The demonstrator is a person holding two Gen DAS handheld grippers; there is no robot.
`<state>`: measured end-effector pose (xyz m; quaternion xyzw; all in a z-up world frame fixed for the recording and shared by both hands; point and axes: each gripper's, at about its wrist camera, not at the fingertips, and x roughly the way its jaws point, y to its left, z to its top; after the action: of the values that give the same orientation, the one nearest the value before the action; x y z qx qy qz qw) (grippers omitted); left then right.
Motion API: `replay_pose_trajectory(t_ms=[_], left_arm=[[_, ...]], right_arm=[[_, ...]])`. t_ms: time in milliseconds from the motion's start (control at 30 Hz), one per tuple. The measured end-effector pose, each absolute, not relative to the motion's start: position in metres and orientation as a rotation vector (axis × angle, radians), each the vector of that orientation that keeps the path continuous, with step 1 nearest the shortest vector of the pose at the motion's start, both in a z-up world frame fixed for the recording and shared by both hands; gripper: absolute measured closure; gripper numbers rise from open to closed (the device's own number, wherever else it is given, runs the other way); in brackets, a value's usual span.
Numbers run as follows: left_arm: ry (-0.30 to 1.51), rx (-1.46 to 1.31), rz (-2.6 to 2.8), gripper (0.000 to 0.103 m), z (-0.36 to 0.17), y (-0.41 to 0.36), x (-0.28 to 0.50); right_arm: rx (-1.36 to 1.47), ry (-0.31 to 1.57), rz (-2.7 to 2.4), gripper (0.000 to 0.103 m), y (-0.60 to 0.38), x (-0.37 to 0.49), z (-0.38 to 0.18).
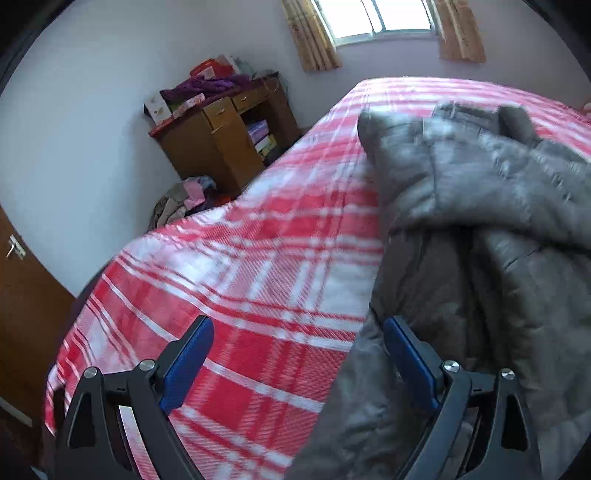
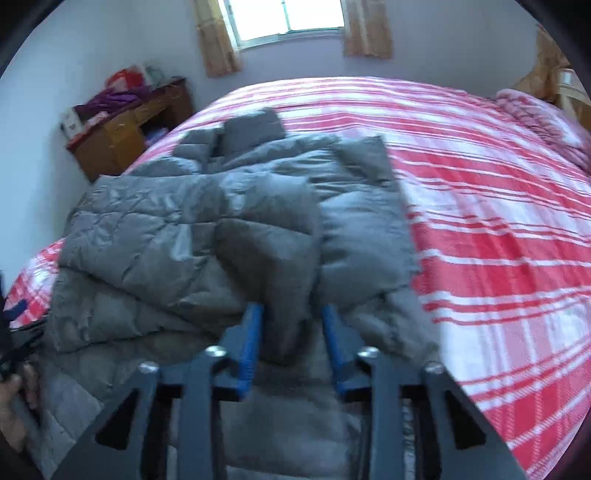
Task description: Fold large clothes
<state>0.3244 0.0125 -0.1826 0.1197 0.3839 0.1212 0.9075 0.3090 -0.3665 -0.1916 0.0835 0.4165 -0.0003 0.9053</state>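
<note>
On the plaid bed [image 2: 498, 229], the grey padded jacket [image 2: 207, 221] is lying partly folded. Right view: right gripper [image 2: 291, 314] is clamping a jacket fold. Left view only: left gripper [image 1: 295, 325] is hanging released at the jacket's edge; door [image 1: 22, 295] showing.

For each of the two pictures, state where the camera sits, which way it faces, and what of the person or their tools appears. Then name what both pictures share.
Left wrist: on the left gripper, looking down along the plaid bed towards the wooden desk; jaws wide, nothing clamped.
Right wrist: on the right gripper, facing the window; pads press a fold of the grey jacket; a hand at left.
Shared: bed, jacket, desk, window.
</note>
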Motion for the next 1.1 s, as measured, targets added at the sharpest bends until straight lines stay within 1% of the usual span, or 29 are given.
replay_pose_trajectory(t_ms=[33, 100, 167, 233, 300, 367, 433, 467, 533, 633, 700, 800, 867, 1100], left_arm=[[0.772, 0.242, 0.234, 0.01, -0.168, 0.013, 0.322], [0.705, 0.232, 0.202, 0.01, -0.137, 0.008, 0.321], [0.661, 0.222, 0.147, 0.01, -0.109, -0.003, 0.329], [0.641, 0.181, 0.091, 0.01, -0.091, -0.018, 0.348], [0.62, 0.145, 0.065, 0.009, -0.087, -0.034, 0.37], [0.629, 0.119, 0.07, 0.009, -0.096, -0.045, 0.397], [0.651, 0.119, 0.114, 0.009, -0.118, -0.057, 0.423], [0.651, 0.139, 0.137, 0.009, -0.128, -0.061, 0.43], [0.71, 0.167, 0.151, 0.009, -0.154, -0.067, 0.447], [0.762, 0.233, 0.181, 0.009, -0.196, -0.072, 0.459], [0.787, 0.221, 0.152, 0.009, -0.21, -0.069, 0.461], [0.816, 0.193, 0.154, 0.004, -0.214, -0.063, 0.466], [0.83, 0.182, 0.156, 0.001, -0.217, -0.061, 0.467], [0.841, 0.184, 0.165, 0.001, -0.221, -0.064, 0.471]], right_arm=[[0.183, 0.862, 0.006, 0.062, -0.369, 0.307, -0.19], [0.175, 0.864, -0.016, 0.037, -0.373, 0.301, -0.183], [0.156, 0.819, -0.088, 0.032, -0.376, 0.29, -0.167], [0.169, 0.766, -0.149, 0.032, -0.378, 0.283, -0.149], [0.21, 0.718, -0.122, 0.032, -0.375, 0.288, -0.132], [0.236, 0.676, -0.067, 0.032, -0.362, 0.3, -0.118], [0.26, 0.65, -0.012, 0.032, -0.348, 0.322, -0.115], [0.254, 0.655, -0.02, 0.032, -0.341, 0.331, -0.117], [0.254, 0.668, -0.04, 0.032, -0.332, 0.356, -0.132], [0.265, 0.727, -0.023, 0.032, -0.327, 0.378, -0.164], [0.244, 0.762, -0.026, 0.032, -0.323, 0.388, -0.188], [0.201, 0.78, -0.004, 0.032, -0.32, 0.389, -0.211], [0.221, 0.782, -0.001, 0.032, -0.323, 0.386, -0.213], [0.161, 0.809, -0.04, 0.032, -0.315, 0.39, -0.215]])
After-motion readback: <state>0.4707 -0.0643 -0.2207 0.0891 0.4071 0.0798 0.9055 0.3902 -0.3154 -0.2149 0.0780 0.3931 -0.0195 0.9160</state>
